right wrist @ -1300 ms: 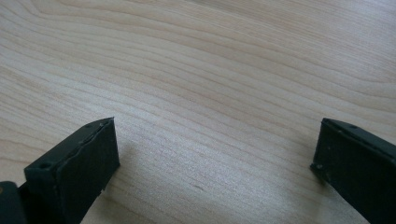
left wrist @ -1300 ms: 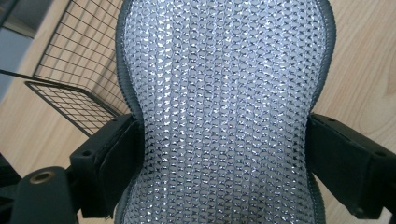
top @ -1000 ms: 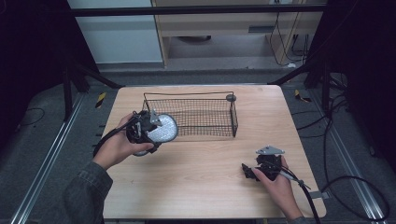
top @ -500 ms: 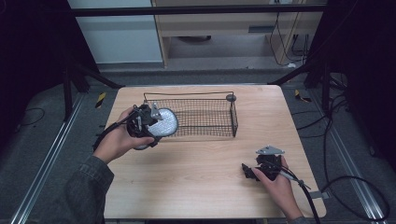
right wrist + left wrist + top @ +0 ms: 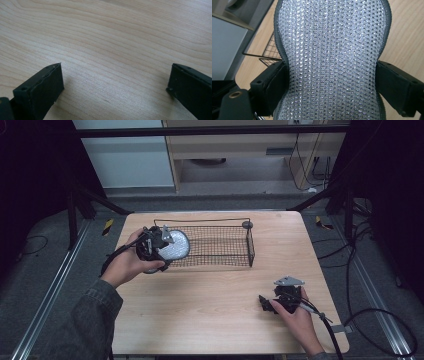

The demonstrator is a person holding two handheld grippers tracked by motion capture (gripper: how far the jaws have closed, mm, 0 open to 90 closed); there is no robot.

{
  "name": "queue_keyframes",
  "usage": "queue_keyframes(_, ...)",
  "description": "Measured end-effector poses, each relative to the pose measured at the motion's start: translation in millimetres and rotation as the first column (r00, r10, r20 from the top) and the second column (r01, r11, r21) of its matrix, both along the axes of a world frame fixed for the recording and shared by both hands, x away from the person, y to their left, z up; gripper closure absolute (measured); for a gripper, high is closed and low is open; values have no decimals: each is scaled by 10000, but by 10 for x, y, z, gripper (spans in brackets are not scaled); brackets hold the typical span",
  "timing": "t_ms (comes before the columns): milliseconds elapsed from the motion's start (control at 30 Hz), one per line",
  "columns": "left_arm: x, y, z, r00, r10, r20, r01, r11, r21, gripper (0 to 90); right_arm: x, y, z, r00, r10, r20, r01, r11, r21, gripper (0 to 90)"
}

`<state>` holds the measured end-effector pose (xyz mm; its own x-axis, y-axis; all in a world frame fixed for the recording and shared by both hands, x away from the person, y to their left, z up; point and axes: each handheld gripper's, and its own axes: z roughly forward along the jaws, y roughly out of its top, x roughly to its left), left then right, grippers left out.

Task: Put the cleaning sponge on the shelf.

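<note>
A silvery mesh scouring pad [image 5: 176,246] with a grey rim is pinched between the jaws of my left gripper [image 5: 161,245], held above the left end of the black wire basket [image 5: 220,245]. In the left gripper view the pad [image 5: 334,57] bulges out above both black jaws, squeezed narrow where they press it. My right gripper [image 5: 266,304] rests low on the wooden table [image 5: 210,305] near the front right, jaws wide apart. The right gripper view has bare wood between its jaws [image 5: 115,87].
The basket stands at the back middle of the table, long side across, with a round knob [image 5: 247,224] at its far right corner. Cables trail from both grippers toward the front edge. Dark floor and metal rails surround the table.
My left gripper has carried the pad up and to the right, from beside the basket's left end to over it. The right gripper has stayed put.
</note>
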<state>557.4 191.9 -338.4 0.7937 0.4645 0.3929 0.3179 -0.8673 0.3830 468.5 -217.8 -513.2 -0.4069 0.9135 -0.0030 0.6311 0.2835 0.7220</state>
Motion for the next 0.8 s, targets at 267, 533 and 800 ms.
queue_keyframes(267, 103, -9, 0, 9999, -33, 99, 31, 9999, 139, 126, 0, 0, 0, 10000, 4, 0, -4, 10000, -3, 4)
queue_keyframes(533, 187, -63, 41, 9988, -179, 463, 164, 9993, 327, 127, 1, 0, 0, 10000, 7, 2, -7, 10000, 1, 4)
queue_keyframes(800, 253, -115, 49, 9981, -358, 494, 338, 9986, 405, 126, 4, 2, 0, 10000, 5, -3, -5, 10000, -4, 4)
